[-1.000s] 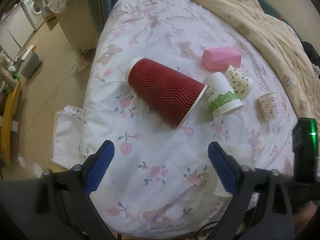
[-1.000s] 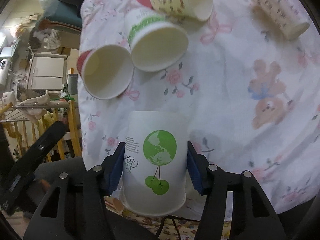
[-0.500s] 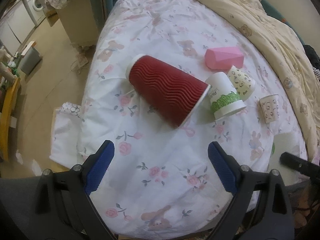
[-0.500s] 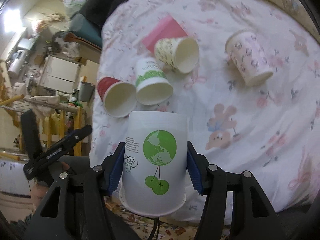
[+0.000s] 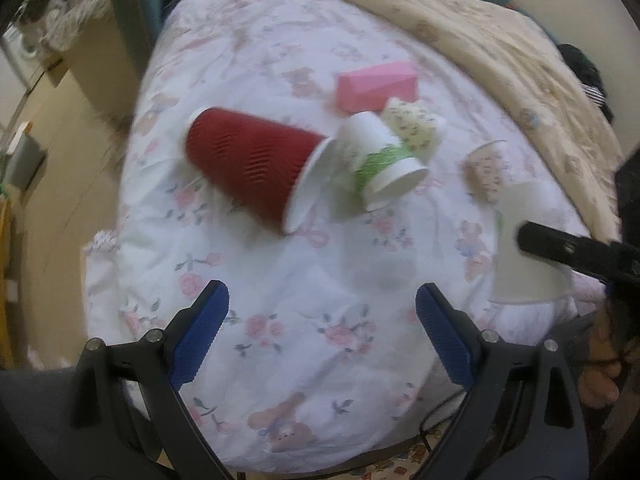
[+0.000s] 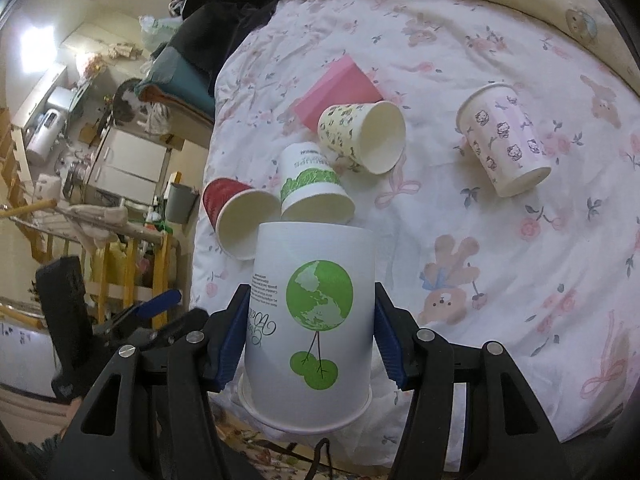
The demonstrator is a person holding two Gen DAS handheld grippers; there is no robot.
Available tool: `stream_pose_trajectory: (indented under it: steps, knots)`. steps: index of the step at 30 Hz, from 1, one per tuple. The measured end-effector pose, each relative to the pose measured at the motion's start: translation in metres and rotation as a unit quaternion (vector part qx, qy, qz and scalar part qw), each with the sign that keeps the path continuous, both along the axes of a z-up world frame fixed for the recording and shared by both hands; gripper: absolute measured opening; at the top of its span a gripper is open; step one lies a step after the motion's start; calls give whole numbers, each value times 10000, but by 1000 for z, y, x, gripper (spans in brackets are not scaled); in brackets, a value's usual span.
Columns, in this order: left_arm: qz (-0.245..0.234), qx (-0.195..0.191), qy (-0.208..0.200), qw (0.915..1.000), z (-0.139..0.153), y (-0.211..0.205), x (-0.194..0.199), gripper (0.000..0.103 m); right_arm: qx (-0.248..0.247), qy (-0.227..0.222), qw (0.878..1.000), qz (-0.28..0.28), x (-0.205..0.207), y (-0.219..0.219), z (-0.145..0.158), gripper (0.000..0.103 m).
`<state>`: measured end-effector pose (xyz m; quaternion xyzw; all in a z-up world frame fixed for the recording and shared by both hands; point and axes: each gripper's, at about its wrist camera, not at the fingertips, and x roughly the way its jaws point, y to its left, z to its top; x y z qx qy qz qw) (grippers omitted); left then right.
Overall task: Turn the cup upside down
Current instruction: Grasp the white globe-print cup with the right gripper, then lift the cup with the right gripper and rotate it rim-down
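Note:
My right gripper is shut on a white paper cup with a green globe print, held with its rim toward me and its base pointing away, above the bed's near edge. The same cup shows in the left wrist view at the right, clamped by the right gripper's finger. My left gripper is open and empty, hovering over the flowered sheet in front of the lying cups.
Several cups lie on their sides on the bed: a red ribbed cup, a white cup with a green band, a yellowish patterned cup and a pink kitty cup. A pink box lies behind them. A beige quilt covers the far side.
My right gripper has lifted and tilted with the globe cup, so more of the bed shows. The left gripper has shifted a little; the held cup now appears at its right.

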<state>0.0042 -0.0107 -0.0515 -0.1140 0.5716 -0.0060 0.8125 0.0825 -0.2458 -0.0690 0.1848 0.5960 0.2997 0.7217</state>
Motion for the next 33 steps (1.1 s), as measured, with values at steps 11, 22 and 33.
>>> stream_pose_trajectory:
  steps: [11, 22, 33]
  knots:
    - [-982, -1016, -279, 9896, 19, -40, -3, 93, -102, -119, 9997, 199, -3, 14, 1, 60]
    - [-1294, -1054, -124, 9859, 13, -56, -9, 93, -208, -249, 9974, 648, -13, 31, 1, 60]
    - [-1215, -830, 133, 9890, -1, -55, -8, 93, -135, -400, 9952, 879, -20, 39, 9, 60]
